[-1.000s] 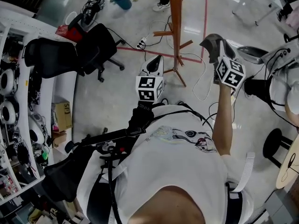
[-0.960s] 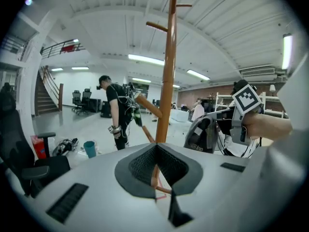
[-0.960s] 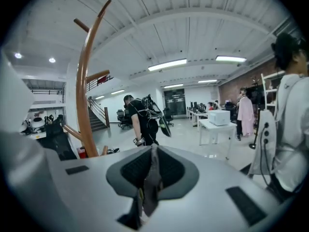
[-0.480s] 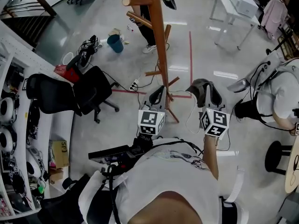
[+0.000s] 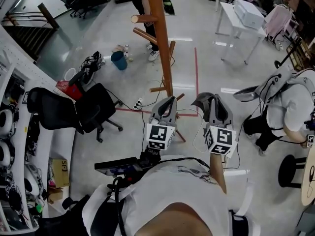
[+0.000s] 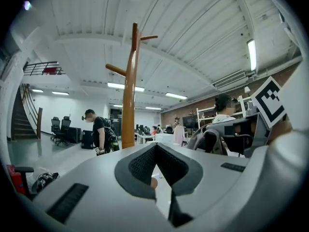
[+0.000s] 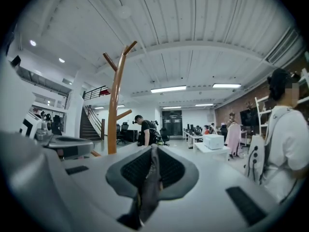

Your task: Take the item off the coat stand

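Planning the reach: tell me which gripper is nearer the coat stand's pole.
Left. The left gripper is almost in line with the coat stand, just short of its pole. The right gripper is level with the left one but farther off to the pole's right.

Two grippers are showing: one left gripper (image 5: 169,99) and one right gripper (image 5: 212,97), together carrying two marker cubes (image 5: 160,135). One wooden coat stand (image 5: 158,38) is standing on the floor, and one grey cloth item (image 5: 202,101) is showing. Two black office chairs (image 5: 98,104) are sitting side by side. One teal bucket (image 5: 118,60), one red box (image 5: 64,88), one cardboard box (image 5: 58,171), one round stool (image 5: 290,170) and one desk (image 5: 227,9) bearing one white box (image 5: 248,13) are also appearing. Two other people are standing nearby, a person in white (image 5: 293,102) and a person in black (image 7: 145,128) (those farther back are too small to count).
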{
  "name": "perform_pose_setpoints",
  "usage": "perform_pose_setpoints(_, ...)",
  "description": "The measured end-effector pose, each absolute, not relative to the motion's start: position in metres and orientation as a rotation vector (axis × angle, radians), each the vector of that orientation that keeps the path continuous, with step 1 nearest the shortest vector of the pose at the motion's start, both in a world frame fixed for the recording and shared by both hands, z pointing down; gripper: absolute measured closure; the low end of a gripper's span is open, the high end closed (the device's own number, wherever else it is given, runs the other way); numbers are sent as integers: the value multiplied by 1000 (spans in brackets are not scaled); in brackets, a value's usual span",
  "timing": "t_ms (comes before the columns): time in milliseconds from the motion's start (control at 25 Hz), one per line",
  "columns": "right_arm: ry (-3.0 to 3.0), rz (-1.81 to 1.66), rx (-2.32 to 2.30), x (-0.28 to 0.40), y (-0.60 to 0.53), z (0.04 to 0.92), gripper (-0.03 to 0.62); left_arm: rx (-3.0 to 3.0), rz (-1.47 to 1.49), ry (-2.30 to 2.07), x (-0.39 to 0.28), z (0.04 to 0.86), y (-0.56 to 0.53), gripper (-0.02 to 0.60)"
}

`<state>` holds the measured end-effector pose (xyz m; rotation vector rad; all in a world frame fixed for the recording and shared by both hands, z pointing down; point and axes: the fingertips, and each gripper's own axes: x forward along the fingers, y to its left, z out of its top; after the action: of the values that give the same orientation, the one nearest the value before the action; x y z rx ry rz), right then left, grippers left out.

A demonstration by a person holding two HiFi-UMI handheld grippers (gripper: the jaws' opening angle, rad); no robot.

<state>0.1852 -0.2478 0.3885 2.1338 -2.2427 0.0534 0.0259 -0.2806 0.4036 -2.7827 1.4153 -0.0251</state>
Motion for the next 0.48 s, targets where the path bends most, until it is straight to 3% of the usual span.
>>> perform_pose_setpoints(480, -2275, 18, 2105, 179, -245, 383, 553, -2784, -25, 1408, 26, 400, -277, 577)
